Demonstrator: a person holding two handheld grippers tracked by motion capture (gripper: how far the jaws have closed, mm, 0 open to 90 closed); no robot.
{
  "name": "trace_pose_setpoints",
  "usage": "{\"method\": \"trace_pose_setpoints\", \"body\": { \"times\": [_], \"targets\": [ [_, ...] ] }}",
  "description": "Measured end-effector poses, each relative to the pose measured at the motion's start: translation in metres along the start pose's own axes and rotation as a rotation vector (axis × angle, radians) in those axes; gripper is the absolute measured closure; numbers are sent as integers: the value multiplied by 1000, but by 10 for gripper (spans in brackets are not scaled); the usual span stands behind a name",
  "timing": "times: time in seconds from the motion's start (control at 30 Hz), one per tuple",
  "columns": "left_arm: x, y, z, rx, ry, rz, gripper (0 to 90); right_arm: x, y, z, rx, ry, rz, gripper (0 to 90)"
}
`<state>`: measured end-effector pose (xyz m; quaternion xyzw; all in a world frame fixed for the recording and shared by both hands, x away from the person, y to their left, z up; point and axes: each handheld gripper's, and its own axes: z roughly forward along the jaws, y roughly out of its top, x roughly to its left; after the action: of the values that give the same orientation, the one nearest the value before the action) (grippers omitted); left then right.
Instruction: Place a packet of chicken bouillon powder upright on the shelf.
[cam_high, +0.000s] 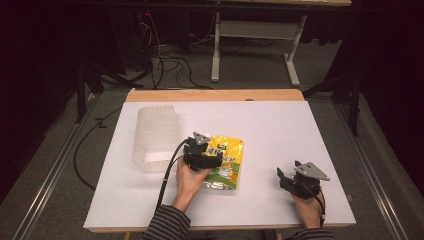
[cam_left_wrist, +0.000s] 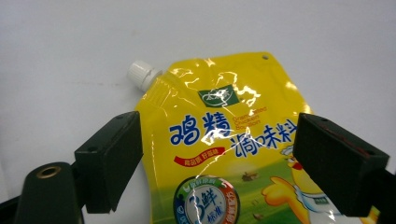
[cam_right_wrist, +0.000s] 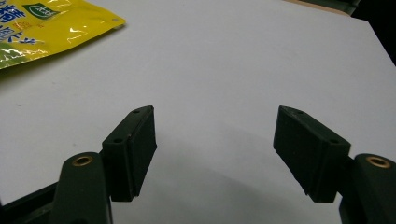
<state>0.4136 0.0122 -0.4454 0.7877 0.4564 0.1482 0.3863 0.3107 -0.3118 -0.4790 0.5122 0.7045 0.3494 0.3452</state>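
A yellow spouted pouch (cam_high: 229, 159) with blue lettering and a cartoon chicken lies flat on the white table. In the left gripper view the pouch (cam_left_wrist: 224, 140) points its white cap (cam_left_wrist: 141, 74) up and to the left. My left gripper (cam_high: 204, 151) hovers over the pouch's left part. Its jaws stand wide, one on each side of the pouch, and my left gripper (cam_left_wrist: 217, 158) is open with no pad pressing on it. My right gripper (cam_high: 286, 179) rests near the front right of the table. There my right gripper (cam_right_wrist: 215, 149) is open over bare surface, with a corner of the pouch (cam_right_wrist: 42, 28) far off.
A clear plastic container (cam_high: 155, 137) lies on its side left of the pouch. The white table top (cam_high: 280, 125) has a wooden far edge (cam_high: 215, 95). Beyond it stand a white frame (cam_high: 255, 30) and floor cables (cam_high: 165, 60).
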Motion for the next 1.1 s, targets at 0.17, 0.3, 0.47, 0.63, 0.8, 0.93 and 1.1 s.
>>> {"method": "trace_pose_setpoints", "body": {
  "times": [0.17, 0.3, 0.47, 0.63, 0.8, 0.93, 1.1],
  "targets": [
    [3, 7, 15, 60, 23, -15, 143, 0, 0, 0, 4, 2, -11, 303],
    [6, 11, 25, 96, 34, -29, 130, 1, 0, 1, 5, 2, -9, 303],
    [8, 10, 37, 132, 49, -44, 129, 1, 0, 0, 5, 4, -19, 302],
    [12, 9, 42, 161, 46, -65, 126, 2, 0, 1, 6, 3, -21, 299],
    [13, 9, 45, 169, 47, -74, 132, 1, 0, 1, 4, 4, -23, 299],
    [11, 9, 45, 182, 68, -40, 157, 1, 0, 1, 8, 6, -23, 297],
    [7, 7, 43, 184, 90, 10, 262, 1, 0, 1, 7, 3, -22, 297]
  ]
}}
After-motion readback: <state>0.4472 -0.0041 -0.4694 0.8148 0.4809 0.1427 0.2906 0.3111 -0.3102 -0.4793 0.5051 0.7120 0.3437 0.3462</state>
